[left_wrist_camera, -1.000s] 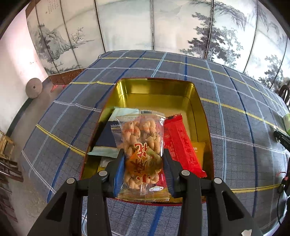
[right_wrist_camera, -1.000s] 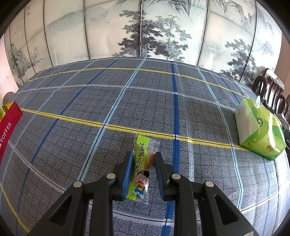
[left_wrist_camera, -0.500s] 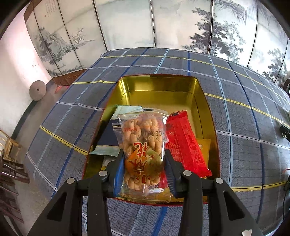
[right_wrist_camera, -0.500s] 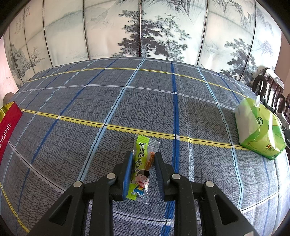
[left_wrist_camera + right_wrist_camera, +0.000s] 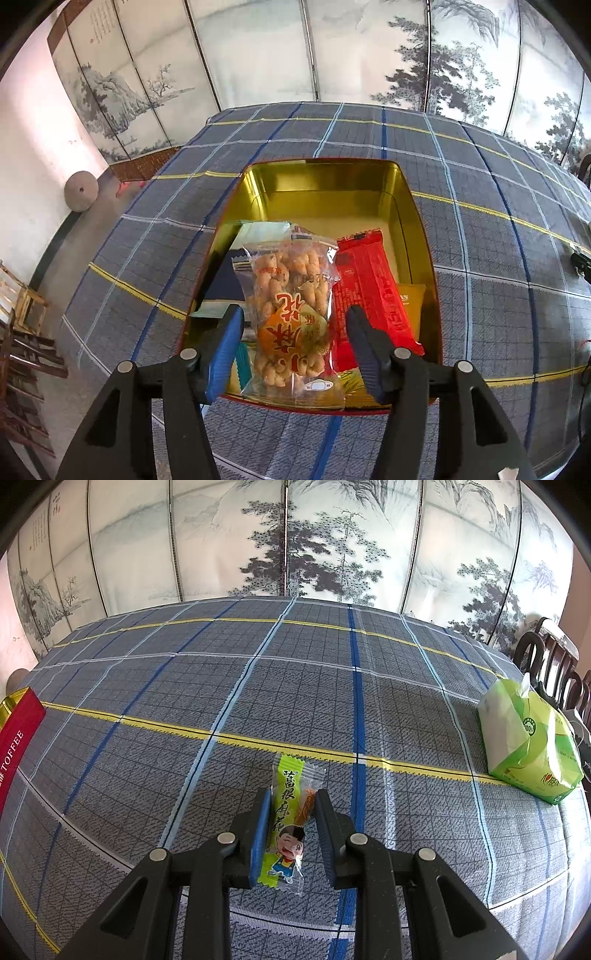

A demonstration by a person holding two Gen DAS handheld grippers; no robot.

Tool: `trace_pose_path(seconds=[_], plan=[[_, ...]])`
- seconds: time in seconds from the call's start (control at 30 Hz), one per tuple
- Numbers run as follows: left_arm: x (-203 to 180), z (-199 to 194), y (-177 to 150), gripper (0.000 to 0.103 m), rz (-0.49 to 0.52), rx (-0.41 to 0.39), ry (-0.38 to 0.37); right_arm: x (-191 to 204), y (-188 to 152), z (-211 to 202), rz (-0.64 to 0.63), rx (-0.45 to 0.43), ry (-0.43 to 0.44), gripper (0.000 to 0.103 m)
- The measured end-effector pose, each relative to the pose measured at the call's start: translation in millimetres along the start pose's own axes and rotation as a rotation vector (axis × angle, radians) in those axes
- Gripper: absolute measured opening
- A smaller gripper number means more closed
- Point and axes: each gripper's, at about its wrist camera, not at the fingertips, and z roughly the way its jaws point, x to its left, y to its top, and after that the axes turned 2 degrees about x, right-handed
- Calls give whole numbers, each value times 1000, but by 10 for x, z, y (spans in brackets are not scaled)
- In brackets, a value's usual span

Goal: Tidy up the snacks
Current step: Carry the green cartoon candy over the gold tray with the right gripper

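the left gripper (image 5: pixel 293 345) stands over the near end of the gold tin (image 5: pixel 325 177), its blue pads spread wide with a clear gap on each side of the clear bag of fried twists (image 5: pixel 290 306). so the bag is let go, lying on the other packets at the tin's 6 o'clock end, likely because that end is where the snacks are being gathered. a red packet (image 5: pixel 373 291) lies just beside it at 3 o'clock, and a yellow packet (image 5: pixel 410 306) peeks out beyond that.

the right gripper (image 5: pixel 291 829) is low over the plaid tablecloth (image 5: pixel 258 686), fingers pointing toward 12 o'clock, straddling the green snack stick (image 5: pixel 286 819). the pads sit close on both sides; whether they pinch it i cannot tell. it looks lined up lengthwise for an easy pick. a green tissue pack (image 5: pixel 528 746) rests well apart at 2 o'clock.
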Motion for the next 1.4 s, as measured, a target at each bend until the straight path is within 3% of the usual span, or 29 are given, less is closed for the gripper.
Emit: trace_pose_path(seconds=[0.97, 1.4], plan=[[139, -176, -16, 73, -46, -18, 7, 142, -43, -94, 87, 28, -38, 20], [301, -185, -62, 75, -93, -23, 7, 728, -24, -455, 34, -20, 66, 20]])
